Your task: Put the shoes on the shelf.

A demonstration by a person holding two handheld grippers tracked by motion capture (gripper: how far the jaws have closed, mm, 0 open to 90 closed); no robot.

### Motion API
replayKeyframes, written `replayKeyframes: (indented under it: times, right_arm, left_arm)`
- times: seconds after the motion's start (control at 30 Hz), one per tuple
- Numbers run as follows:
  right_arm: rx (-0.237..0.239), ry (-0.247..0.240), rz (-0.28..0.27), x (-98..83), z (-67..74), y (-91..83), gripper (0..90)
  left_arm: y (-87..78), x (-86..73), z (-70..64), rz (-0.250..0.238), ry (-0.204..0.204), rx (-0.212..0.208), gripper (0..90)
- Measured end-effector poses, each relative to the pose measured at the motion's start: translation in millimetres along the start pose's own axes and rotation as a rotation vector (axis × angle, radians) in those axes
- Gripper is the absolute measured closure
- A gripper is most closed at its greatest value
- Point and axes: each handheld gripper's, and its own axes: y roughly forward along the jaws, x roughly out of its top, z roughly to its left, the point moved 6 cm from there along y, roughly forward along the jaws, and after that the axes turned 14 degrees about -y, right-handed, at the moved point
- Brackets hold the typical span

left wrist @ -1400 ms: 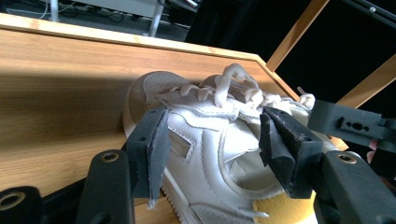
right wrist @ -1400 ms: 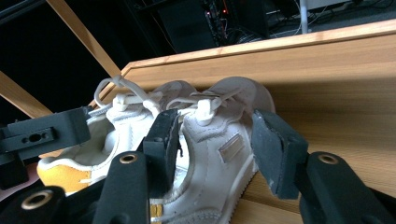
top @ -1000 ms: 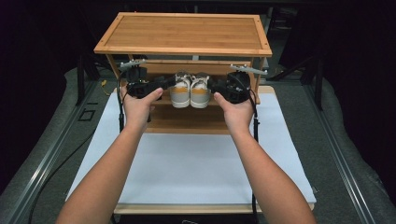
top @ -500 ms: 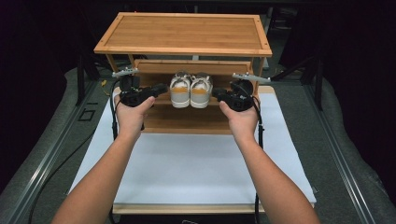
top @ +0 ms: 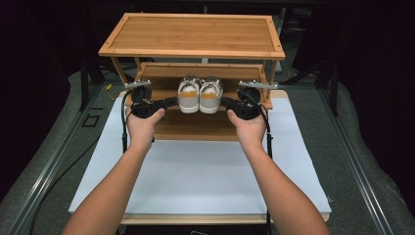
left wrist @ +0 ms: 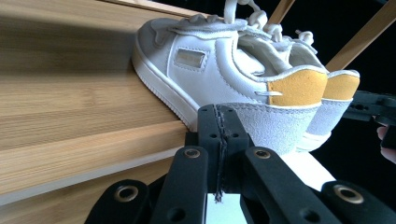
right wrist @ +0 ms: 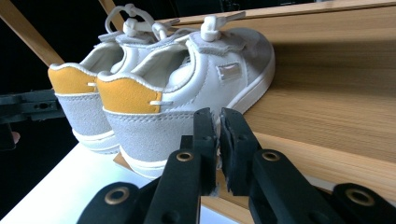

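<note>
Item: your left gripper (top: 172, 102), held just left of the pair of shoes (top: 199, 94), near the heel end. Its jaws have just been closing and now meet pad to pad, with nothing between them; in the left gripper view the closed tips (left wrist: 219, 135) sit in front of the grey heel of the nearer shoe (left wrist: 224, 79), and you cannot tell whether they touch it.

Item: the pair of shoes, white with yellow heel tabs, side by side on the lower shelf (top: 195, 125) of the wooden rack (top: 193, 34), heels toward you, toes toward the back.

Item: your right gripper (top: 226, 103), held just right of the pair of shoes, level with the left one. Its jaws have just been closing; a narrow slit remains between the tips (right wrist: 218, 140) and nothing is caught in it. They stand in front of the nearer shoe's (right wrist: 187, 88) grey heel.
</note>
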Motion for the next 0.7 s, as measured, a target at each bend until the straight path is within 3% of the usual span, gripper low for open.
replayKeyframes:
  times: [0.03, 0.1, 0.17, 0.33, 0.5, 0.7]
  right_arm:
    - [-0.017, -0.002, -0.006, 0.0, 0.0, 1.3, 85.3]
    - [-0.003, -0.001, -0.007, 0.2, 1.4, 2.6, 86.0]
    - [0.011, -0.001, 0.001, 0.4, 3.4, 2.8, 88.9]
    - [-0.015, -0.012, -0.004, 1.8, 4.3, 5.2, 90.0]
    - [-0.036, -0.009, 0.001, 3.6, 4.1, 7.7, 90.0]
    - [-0.045, 0.001, -0.009, 5.2, 0.7, 12.2, 90.0]
  left_arm:
    - [0.9, 0.1, 0.0, -0.002, -0.001, -0.001, 89.8]
    - [2.9, 0.4, -0.9, -0.005, -0.017, -0.011, 89.8]
    - [4.1, 0.7, -1.9, -0.006, -0.005, -0.003, 89.9]
    - [5.7, 1.5, -1.1, -0.005, -0.002, -0.011, 90.0]
    - [9.1, 3.9, -1.7, 0.000, 0.011, 0.009, 90.0]
    - [12.7, 6.6, 0.8, -0.004, -0.009, -0.006, 90.0]
